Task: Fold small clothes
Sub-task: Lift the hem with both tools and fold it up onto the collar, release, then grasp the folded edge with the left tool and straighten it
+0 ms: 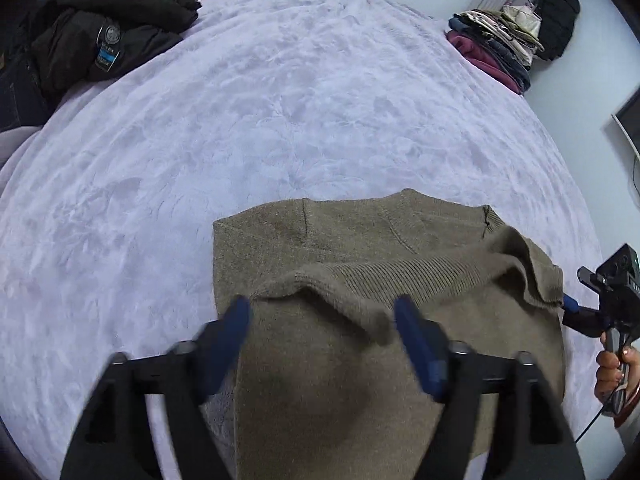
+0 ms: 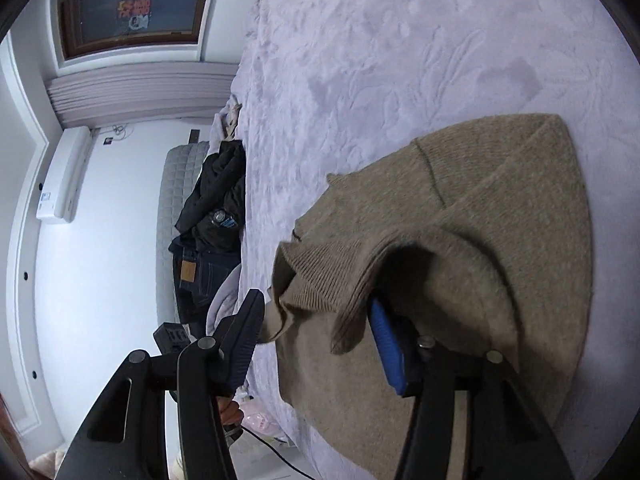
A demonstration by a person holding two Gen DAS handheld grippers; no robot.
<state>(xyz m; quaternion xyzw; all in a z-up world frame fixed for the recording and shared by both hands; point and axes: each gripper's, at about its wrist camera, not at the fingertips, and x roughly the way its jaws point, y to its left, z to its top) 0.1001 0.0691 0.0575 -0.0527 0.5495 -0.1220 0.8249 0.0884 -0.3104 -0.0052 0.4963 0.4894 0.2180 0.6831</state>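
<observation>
**Inspector A:** Left hand-held gripper (image 1: 322,316): jaws spread wide, blue pads on either side of the ribbed hem, nothing pinched between them. The hem edge rises in a soft ridge between the pads.

**Inspector B:** Right hand-held gripper (image 2: 316,320): jaws likewise apart. One blue pad lies tucked under a turned-over flap of ribbed hem; the other stands clear in the air at 9 o'clock of it. I cannot tell whether the tucked pad bears any load.

**Inspector A:** Item under work: an olive-brown knitted sweater (image 1: 360,240), lying on the bed, partly folded, its ribbed hem doubled over the body. In the left wrist view it fills the lower centre; the right hand-held gripper shows at its 3 o'clock edge, held in a bare hand (image 1: 610,372).

**Inspector B:** Support: a lilac plush bedspread with embossed pattern (image 1: 280,100), touching the sweater all round.

**Inspector A:** Outlying: a heap of black jackets (image 1: 104,36) at 10 o'clock, well apart; a stack of folded mixed-colour clothes (image 1: 496,40) at 1 o'clock near the bed's far edge.

**Inspector B:** From the right wrist view, a white wall air conditioner (image 2: 60,176) at 9 o'clock.
</observation>
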